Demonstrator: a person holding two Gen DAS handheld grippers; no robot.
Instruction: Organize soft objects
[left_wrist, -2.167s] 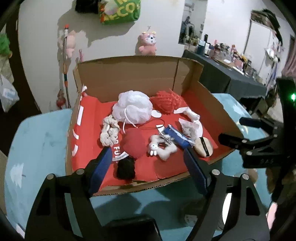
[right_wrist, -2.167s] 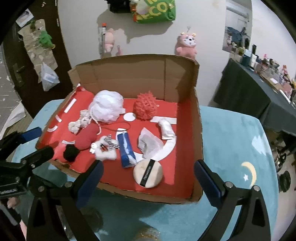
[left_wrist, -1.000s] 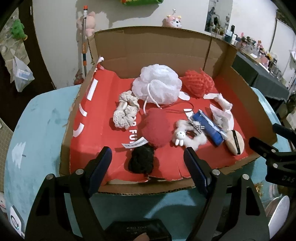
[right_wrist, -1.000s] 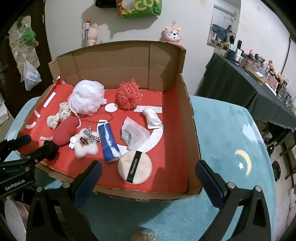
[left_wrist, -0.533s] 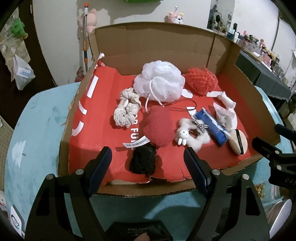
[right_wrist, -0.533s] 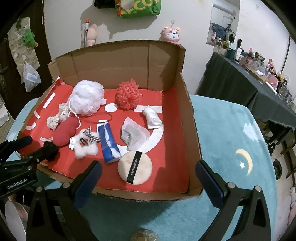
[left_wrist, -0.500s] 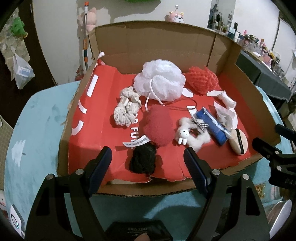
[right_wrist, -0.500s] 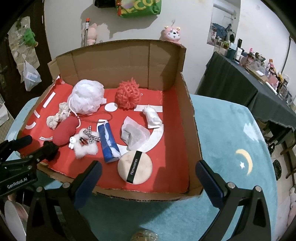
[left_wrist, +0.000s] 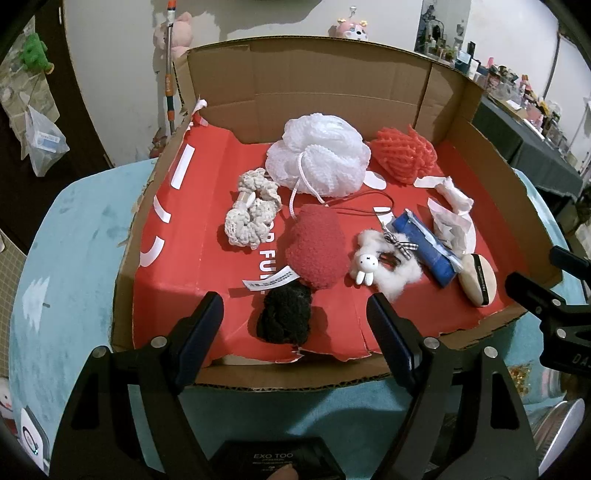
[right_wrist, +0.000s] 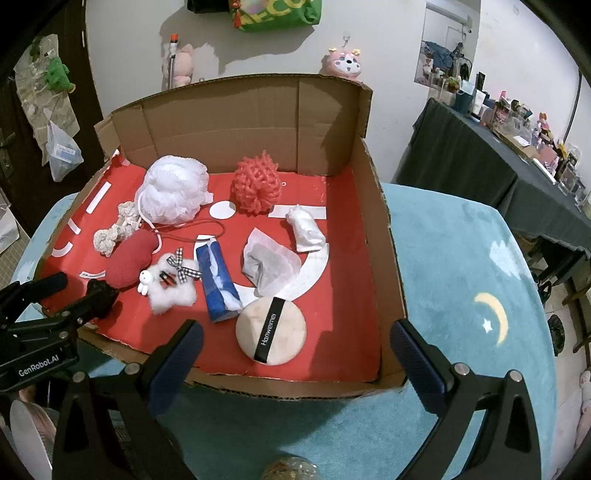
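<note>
Black fuzzy yarn pompom (left_wrist: 283, 316) | just ahead, centred between left gripper (left_wrist: 295, 317) pads | both grippers wide, empty | left nearer

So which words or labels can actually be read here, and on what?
"Hanweimei": band of the puff.
"GenRobot.AI": left gripper body.
"EXO TOO": left gripper's base, in its own view.
"FUN", partly covered: red box floor.
"ECO", cut off: green bag on the wall.
White tag: too small.
</note>
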